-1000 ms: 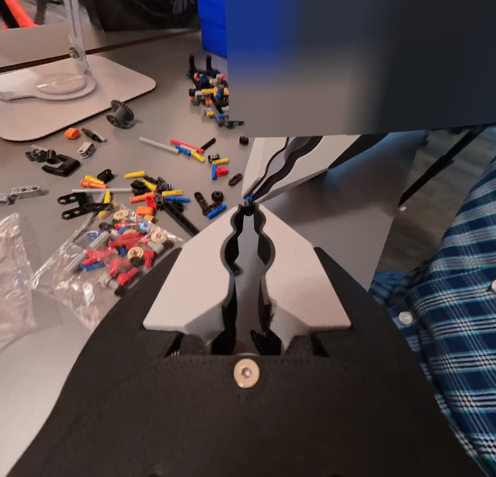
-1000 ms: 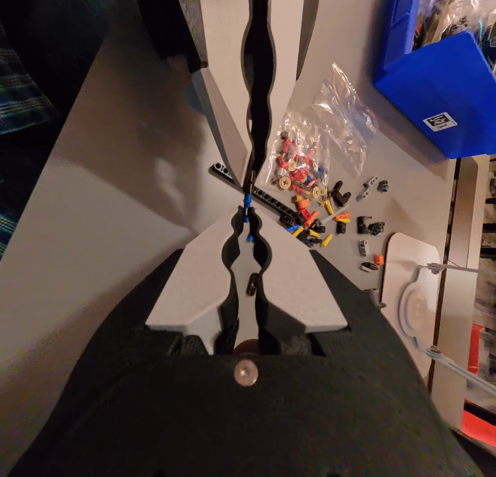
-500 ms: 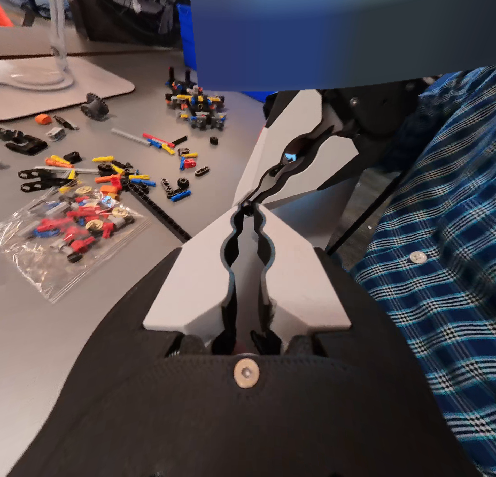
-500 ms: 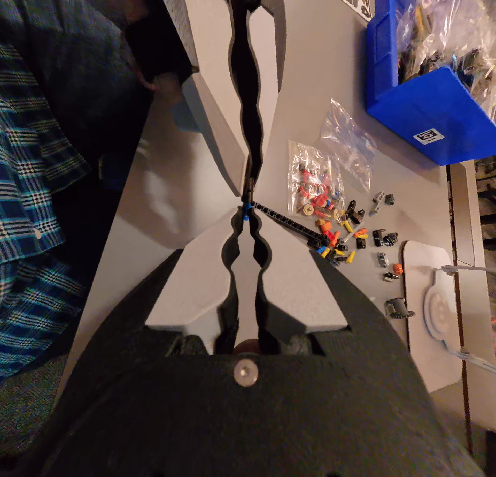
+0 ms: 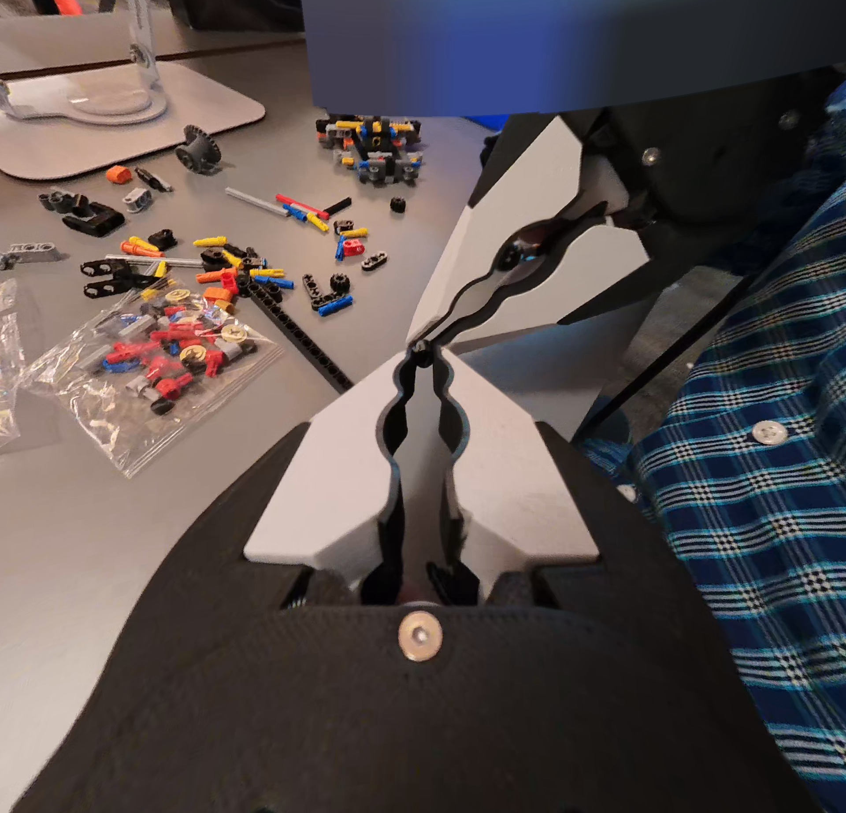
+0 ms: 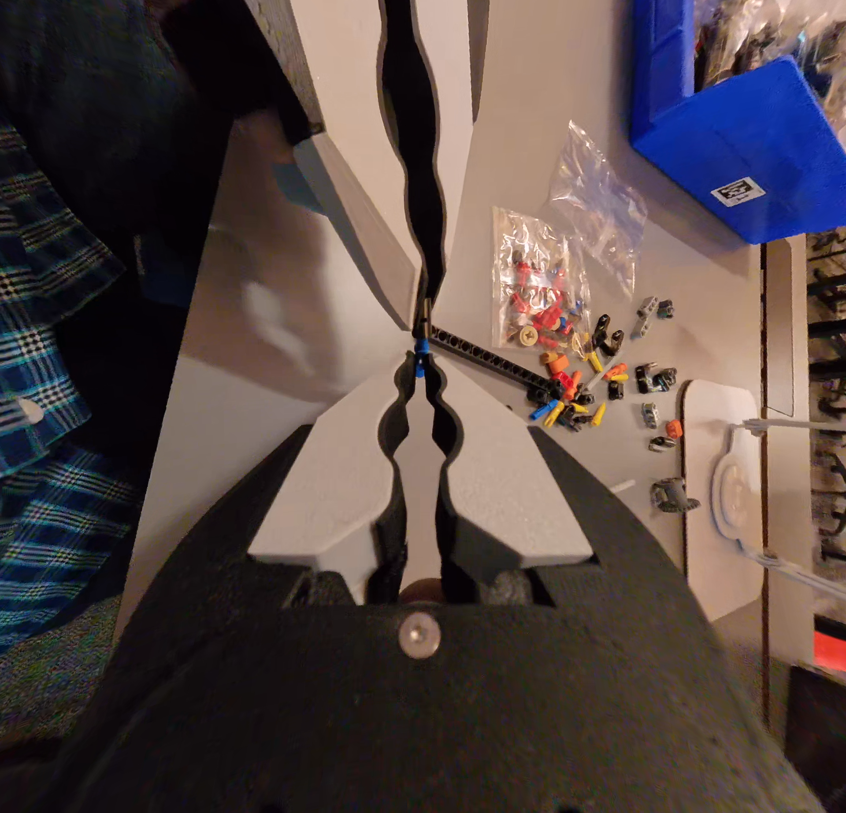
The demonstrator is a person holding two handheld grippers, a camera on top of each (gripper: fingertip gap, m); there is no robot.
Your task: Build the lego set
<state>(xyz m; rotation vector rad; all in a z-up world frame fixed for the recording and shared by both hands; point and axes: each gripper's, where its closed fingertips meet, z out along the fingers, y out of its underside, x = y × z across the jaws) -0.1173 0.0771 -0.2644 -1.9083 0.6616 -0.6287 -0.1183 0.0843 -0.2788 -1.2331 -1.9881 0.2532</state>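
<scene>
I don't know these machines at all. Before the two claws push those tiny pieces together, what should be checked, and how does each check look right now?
1. Right gripper shut on the blue pin: ok, pinned at the tips.
2. Left gripper shut on the small black piece: ok.
3. Pin and black piece lined up tip to tip: ok in the right wrist view, where the black piece sits just beyond the pin.
4. Pin actually seated in the hole: cannot tell, too small.
5. Grippers held clear above the table: ok.
6. Long black beam and loose parts out of the way: ok, lying on the table.
</scene>
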